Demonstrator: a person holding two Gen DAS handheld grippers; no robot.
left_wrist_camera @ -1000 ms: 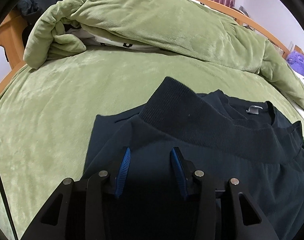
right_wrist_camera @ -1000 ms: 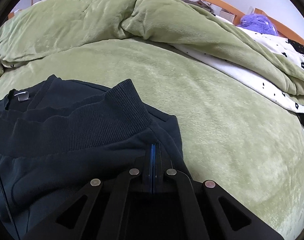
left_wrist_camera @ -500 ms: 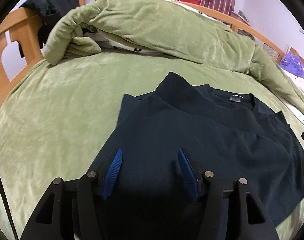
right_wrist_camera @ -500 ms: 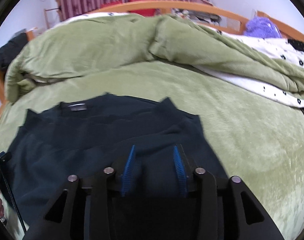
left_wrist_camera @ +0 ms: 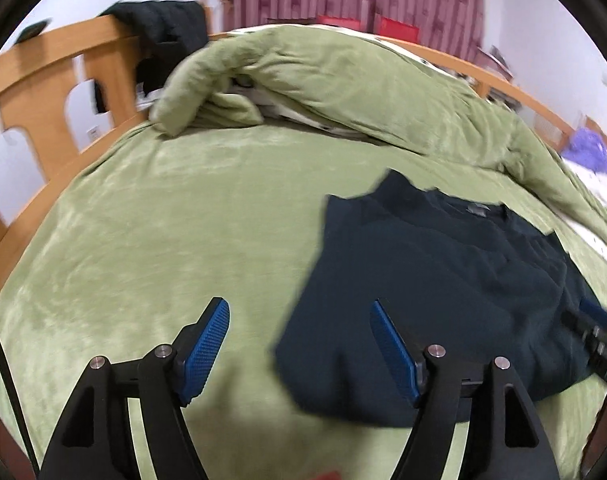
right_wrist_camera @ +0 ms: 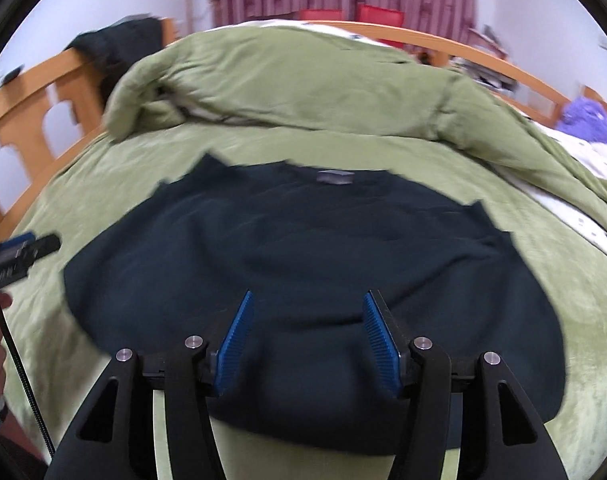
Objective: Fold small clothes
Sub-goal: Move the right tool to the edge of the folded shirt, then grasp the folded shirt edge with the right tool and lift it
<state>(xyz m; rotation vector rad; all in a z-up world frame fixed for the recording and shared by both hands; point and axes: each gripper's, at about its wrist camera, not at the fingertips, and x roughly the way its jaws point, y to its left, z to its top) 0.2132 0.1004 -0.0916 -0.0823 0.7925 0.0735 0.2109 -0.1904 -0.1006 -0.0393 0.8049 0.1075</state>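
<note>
A dark navy sweatshirt (right_wrist_camera: pixel 303 256) lies folded in half on the green bed cover, its grey neck label (right_wrist_camera: pixel 334 177) at the far edge. It also shows in the left wrist view (left_wrist_camera: pixel 443 280). My right gripper (right_wrist_camera: pixel 306 300) is open and empty, raised over the garment's near edge. My left gripper (left_wrist_camera: pixel 299 308) is open wide and empty, above the bed at the garment's left edge. The left gripper also shows at the left edge of the right wrist view (right_wrist_camera: pixel 23 254). The right gripper shows at the right edge of the left wrist view (left_wrist_camera: pixel 595 332).
A bunched green duvet (right_wrist_camera: pixel 303 80) lies across the far side of the bed. A wooden bed rail (left_wrist_camera: pixel 43 92) runs along the left, with a black garment (left_wrist_camera: pixel 163 40) draped on it. A purple plush (right_wrist_camera: pixel 587 120) sits at the far right.
Both grippers let go of the sweatshirt, opened wider and pulled back and up. The left gripper has shifted left off the garment. The folded sweatshirt lies flat on the bed.
</note>
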